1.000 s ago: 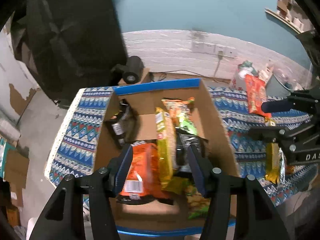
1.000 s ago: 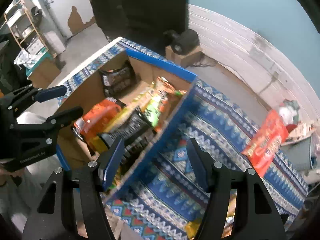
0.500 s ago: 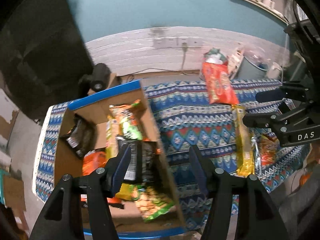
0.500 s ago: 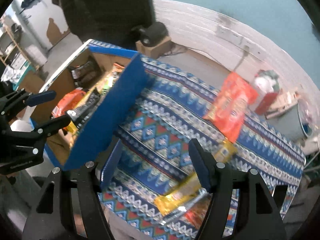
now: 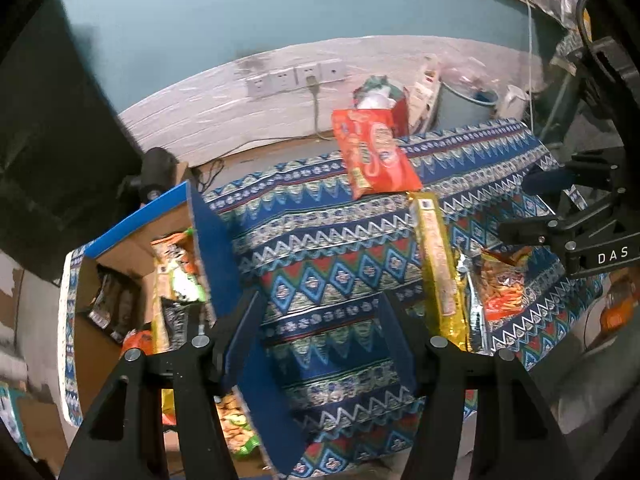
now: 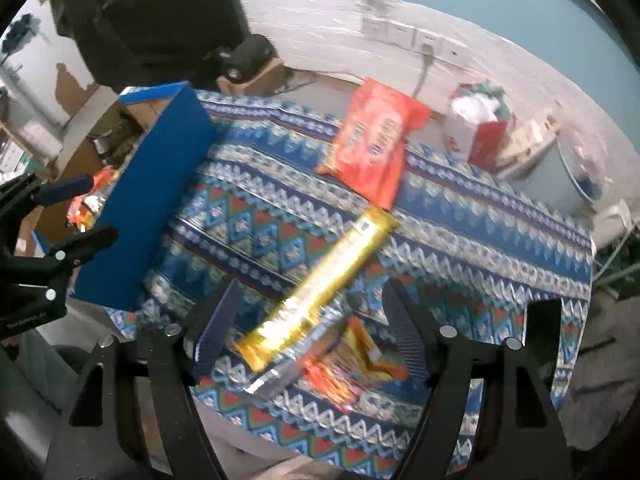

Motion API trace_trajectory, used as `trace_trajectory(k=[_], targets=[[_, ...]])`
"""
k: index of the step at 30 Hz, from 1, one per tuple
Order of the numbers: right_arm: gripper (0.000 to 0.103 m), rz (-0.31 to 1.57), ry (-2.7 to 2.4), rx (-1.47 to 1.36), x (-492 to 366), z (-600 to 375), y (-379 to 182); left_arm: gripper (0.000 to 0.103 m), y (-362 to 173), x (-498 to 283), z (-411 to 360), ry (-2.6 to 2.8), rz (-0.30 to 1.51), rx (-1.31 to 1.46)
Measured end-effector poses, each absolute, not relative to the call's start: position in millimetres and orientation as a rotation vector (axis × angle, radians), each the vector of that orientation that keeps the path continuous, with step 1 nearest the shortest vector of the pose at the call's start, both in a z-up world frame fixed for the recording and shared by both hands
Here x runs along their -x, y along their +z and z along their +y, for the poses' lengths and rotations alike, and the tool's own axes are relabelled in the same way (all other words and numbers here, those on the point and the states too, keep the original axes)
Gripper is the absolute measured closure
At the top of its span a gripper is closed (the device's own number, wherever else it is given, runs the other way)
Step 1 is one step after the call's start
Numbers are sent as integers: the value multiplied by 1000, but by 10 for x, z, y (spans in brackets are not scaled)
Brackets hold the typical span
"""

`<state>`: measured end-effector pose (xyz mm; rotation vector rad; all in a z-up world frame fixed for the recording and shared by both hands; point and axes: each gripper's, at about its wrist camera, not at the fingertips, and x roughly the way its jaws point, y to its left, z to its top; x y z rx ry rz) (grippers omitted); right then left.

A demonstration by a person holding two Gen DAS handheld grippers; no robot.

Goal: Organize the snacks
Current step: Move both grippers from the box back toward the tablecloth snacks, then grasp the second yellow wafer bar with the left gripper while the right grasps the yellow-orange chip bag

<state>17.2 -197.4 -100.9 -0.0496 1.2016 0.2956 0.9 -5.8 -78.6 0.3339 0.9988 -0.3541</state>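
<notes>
A blue cardboard box (image 5: 216, 248) with several snack packs (image 5: 176, 276) in it stands at the left end of the patterned cloth (image 5: 332, 264); it also shows in the right wrist view (image 6: 152, 196). A red snack bag (image 5: 372, 152) (image 6: 372, 148), a long yellow pack (image 5: 438, 276) (image 6: 320, 288) and an orange snack bag (image 5: 502, 284) (image 6: 352, 364) lie on the cloth to the right. My left gripper (image 5: 320, 328) is open and empty over the cloth beside the box. My right gripper (image 6: 312, 328) is open and empty, just above the yellow pack's near end.
A white and red bag (image 6: 476, 128) and a grey bin (image 5: 464, 104) stand behind the table by the wall with sockets (image 5: 296, 78). A dark curtain (image 5: 48, 128) hangs at the left. A small cardboard box with a black object (image 6: 248, 60) sits on the floor behind.
Both grippers have swung right, from over the box to over the cloth. The right gripper now hovers at the yellow pack. Both stay open and empty.
</notes>
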Motion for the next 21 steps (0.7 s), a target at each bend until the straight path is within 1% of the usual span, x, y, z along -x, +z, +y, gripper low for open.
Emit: trace_trajectory(k=[12,21], targets=[[28,1333,190,-111,121,-2526,-1428,41,-1058,55,-478,-436,1045,-406],[28,1419,178,-162,213,-2511,-1768,41,-1283,19,-624,-451,1089,-423]])
